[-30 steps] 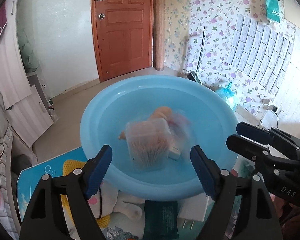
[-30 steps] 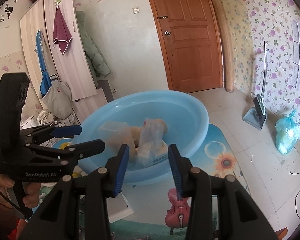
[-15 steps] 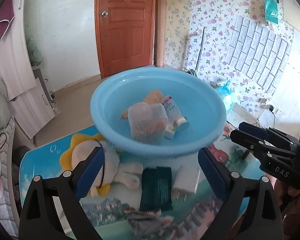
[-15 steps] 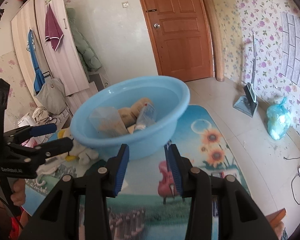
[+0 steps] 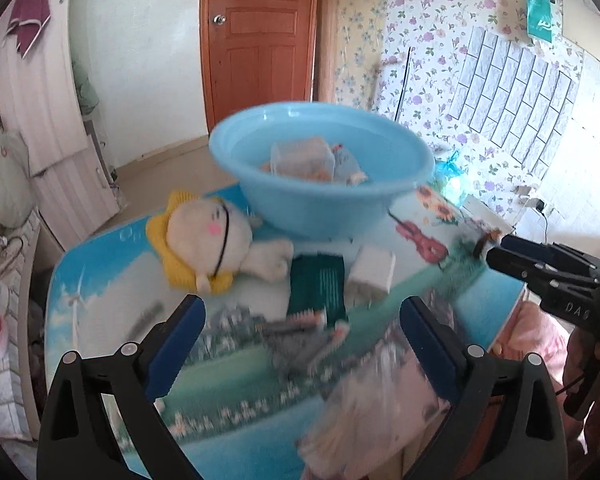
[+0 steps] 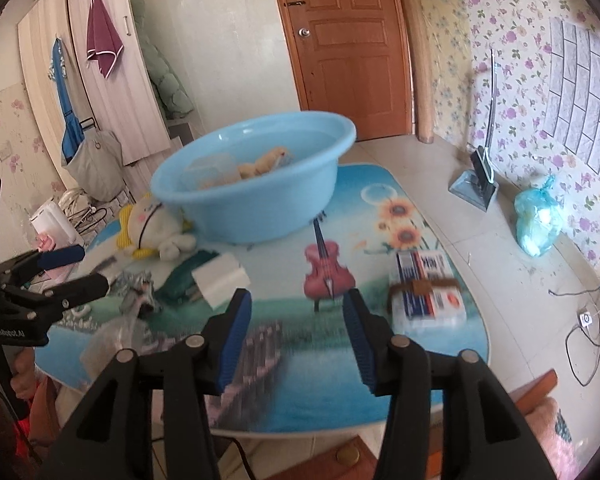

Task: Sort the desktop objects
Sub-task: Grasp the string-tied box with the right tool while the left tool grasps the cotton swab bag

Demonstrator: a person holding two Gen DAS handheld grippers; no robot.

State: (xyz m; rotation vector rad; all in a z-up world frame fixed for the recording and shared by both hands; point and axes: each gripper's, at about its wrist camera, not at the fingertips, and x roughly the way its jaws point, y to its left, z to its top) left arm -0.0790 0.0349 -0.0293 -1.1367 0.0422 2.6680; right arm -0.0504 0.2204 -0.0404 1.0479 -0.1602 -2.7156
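Bench (image 6: pixel 284 344) wore a printed scenic mat: sunflowers, violin, lake. On its left lay a plush doll (image 5: pixel 216 240) with yellow hood, touching the blue basin (image 5: pixel 324 200). Basin held a clear plastic box (image 5: pixel 302 158), a small bottle (image 5: pixel 346 160) and something tan, blurred. Just in front of it: dark green packet (image 5: pixel 318 284) and white charger (image 5: pixel 372 274), side by side; a grey wrapper (image 5: pixel 300 336) nearer, blurred. On the right side of the bench sat a blue-and-white boxed pack (image 6: pixel 428 288). Left claw (image 5: pixel 300 344) was wide apart, empty, above the near edge; right claw (image 6: pixel 296 336) was parted more narrowly, also empty. Room: white wardrobe with maroon towel on the left, brown door (image 6: pixel 348 40) at centre, floral wallpaper on the right, tiled floor, blue bag (image 6: pixel 538 216) on it.
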